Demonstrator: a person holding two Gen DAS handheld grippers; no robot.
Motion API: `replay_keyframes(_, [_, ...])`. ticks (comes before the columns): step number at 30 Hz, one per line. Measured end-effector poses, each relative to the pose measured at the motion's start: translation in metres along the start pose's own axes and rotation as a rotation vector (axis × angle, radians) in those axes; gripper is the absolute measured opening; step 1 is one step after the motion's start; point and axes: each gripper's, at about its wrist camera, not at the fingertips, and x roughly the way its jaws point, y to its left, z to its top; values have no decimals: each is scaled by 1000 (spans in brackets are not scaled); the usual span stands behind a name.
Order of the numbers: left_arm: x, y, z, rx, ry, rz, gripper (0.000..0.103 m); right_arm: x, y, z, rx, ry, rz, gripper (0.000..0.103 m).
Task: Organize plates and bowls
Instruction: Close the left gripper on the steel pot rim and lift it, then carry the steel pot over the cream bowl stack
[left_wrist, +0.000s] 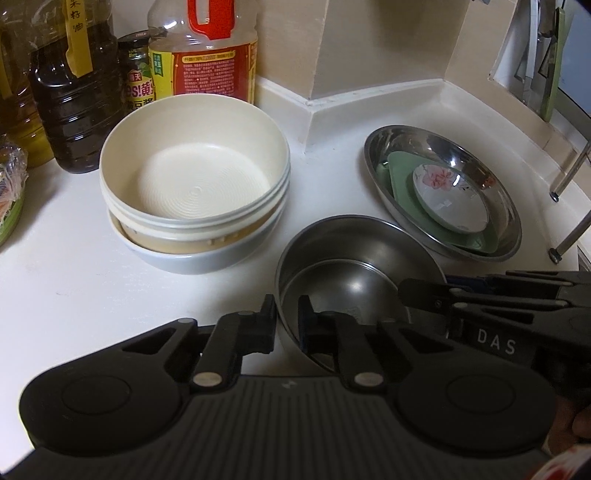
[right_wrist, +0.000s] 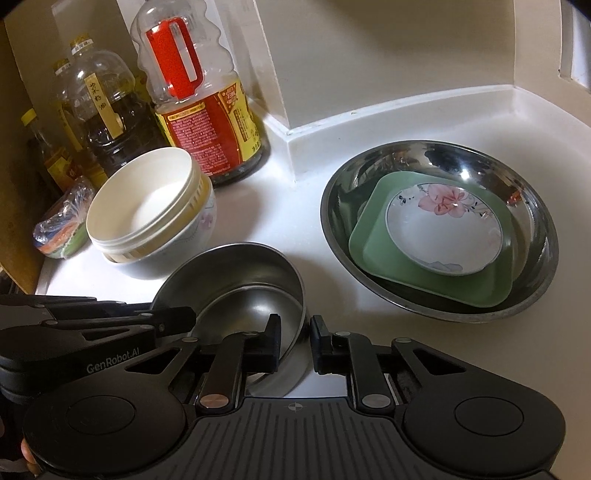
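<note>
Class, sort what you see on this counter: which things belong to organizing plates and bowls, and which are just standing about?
Belong to the job:
steel bowl, straddled by both grippers
cream bowl stack
steel basin
green square plate
floral dish

Just standing about:
red-handled oil bottle
dark oil bottle
sauce jar
wrapped packet

The green plate (right_wrist: 373, 236) lies largely hidden under the floral dish (right_wrist: 443, 236). The oil bottles (left_wrist: 70, 92) are cut off at the picture's top edge, and their small label print stays unreadable.
</note>
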Motion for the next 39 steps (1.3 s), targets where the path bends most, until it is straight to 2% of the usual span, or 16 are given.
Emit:
replay_keyframes(22, [-17,-2,-5,10,-24,-12,10,-18,0,-2,21,-40,1,10])
replay_keyframes(39, [-33,-9,-2,26,-65,-14,11,-38,-1,1,22,-86,0,9])
